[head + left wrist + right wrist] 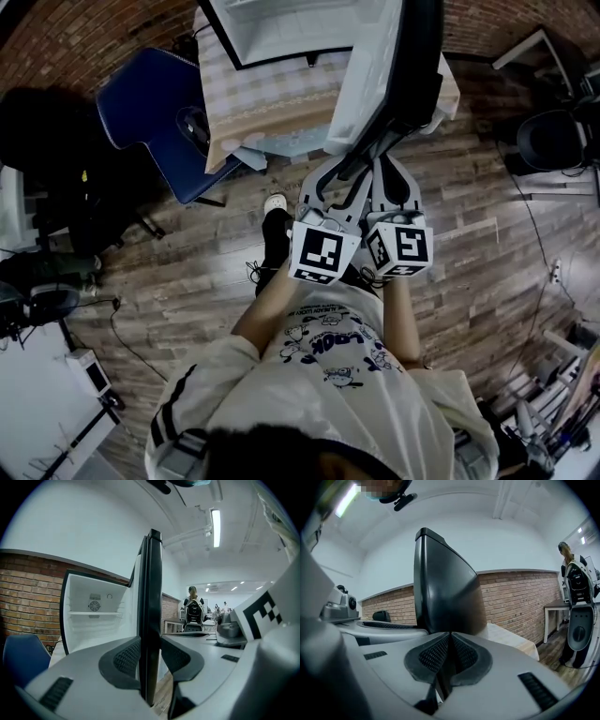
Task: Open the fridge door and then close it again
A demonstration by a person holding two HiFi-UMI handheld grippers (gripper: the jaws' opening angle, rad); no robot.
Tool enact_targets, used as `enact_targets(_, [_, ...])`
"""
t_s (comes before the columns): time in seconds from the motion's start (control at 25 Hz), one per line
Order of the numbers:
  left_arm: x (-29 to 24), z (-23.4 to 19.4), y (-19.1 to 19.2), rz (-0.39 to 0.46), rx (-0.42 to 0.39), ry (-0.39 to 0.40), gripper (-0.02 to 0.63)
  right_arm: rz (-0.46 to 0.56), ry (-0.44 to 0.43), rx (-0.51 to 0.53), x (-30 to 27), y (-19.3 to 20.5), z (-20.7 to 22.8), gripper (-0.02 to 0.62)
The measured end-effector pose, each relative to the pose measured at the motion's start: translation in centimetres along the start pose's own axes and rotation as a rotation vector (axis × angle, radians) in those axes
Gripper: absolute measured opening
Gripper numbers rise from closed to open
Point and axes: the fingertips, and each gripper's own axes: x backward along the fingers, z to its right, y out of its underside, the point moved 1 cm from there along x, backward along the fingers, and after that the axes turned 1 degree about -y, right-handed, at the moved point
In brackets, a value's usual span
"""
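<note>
1. Wooden plank floor (187,272) lies below; the white-lined fridge door (370,84) stands swung open ahead.
2. Grey left gripper (150,660): jaws parted, mesh-textured pads flanking the fridge door's slim black edge.
3. Grey right gripper (450,656): mesh pads pressed together, empty, facing its glossy curved black front.

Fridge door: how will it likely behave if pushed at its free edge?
The fridge door looks rigid, so it should probably swing as one piece, not flex. Its outside looks dark and glossy, so the shut right gripper might slide on it.
</note>
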Motion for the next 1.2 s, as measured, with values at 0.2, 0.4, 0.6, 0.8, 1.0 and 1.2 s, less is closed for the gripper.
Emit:
enact_targets(0.2, [0.4,-1.6,0.3,-0.003,0.006,-0.027,0.13,-0.012,-0.077,0.001,-1.1,-0.1,-1.5,0.032])
enact_targets(0.4, [0.6,-3.7,1.0,-0.014,0.002,-0.062,0.13,-0.028,-0.144,0.014,-2.4,0.0,-3.0,0.033])
enact_targets(0.6, [0.8,-5.2,1.0,-0.014,0.004,-0.084,0.13,-0.035,-0.168,0.03,-3.7,-0.1,-4.1,0.033])
enact_targets(0.8, [0.9,-6.6,1.1,-0.019,0.005,-0.086,0.13,-0.035,-0.178,0.023,-4.9,-0.1,-4.5,0.034])
enact_targets(1.0, [1.0,-8.3,1.2,-0.012,0.019,-0.101,0.13,-0.036,-0.182,0.016,-6.3,-0.2,-4.9,0.034])
enact_targets(1.2, [1.2,-10.2,1.3,-0.017,0.023,-0.111,0.13,-0.037,-0.195,0.013,-7.4,-0.2,-5.7,0.034])
